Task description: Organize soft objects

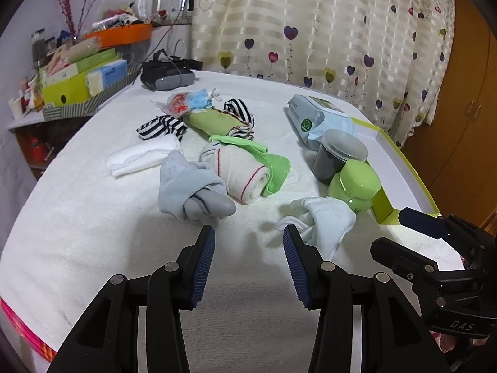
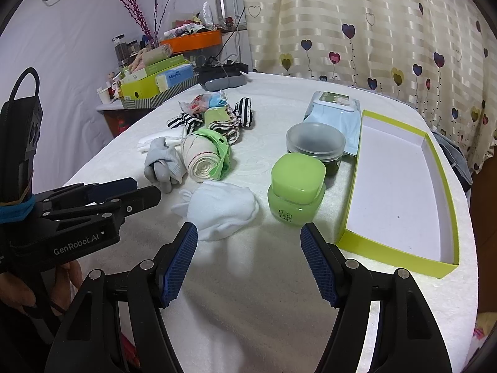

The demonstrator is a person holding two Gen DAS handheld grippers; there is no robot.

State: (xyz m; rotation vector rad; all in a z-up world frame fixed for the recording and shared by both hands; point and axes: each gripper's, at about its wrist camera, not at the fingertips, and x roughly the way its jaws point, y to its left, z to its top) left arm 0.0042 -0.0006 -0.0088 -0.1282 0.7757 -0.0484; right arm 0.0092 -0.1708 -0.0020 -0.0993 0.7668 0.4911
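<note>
Soft items lie on a white towel-covered table [image 1: 93, 233]. A grey sock [image 1: 189, 186] and a rolled cream cloth with a green rag [image 1: 248, 171] sit in the middle. A white sock [image 2: 222, 208] lies nearer, just beyond my right gripper [image 2: 248, 236], which is open and empty. Striped socks [image 1: 161, 127], a green cloth roll [image 1: 214, 124] and a folded white cloth [image 1: 143, 154] lie farther back. My left gripper [image 1: 248, 236] is open and empty, short of the grey sock. An empty lime-edged box [image 2: 400, 186] lies at the right.
A green jar [image 2: 296, 188], a dark lidded container [image 2: 315, 144] and a wipes pack [image 2: 337, 112] stand by the box. A black headset [image 1: 169, 73] lies at the back. A cluttered shelf with boxes [image 1: 77, 77] is at the left, and a heart-patterned curtain [image 1: 310, 31] hangs behind.
</note>
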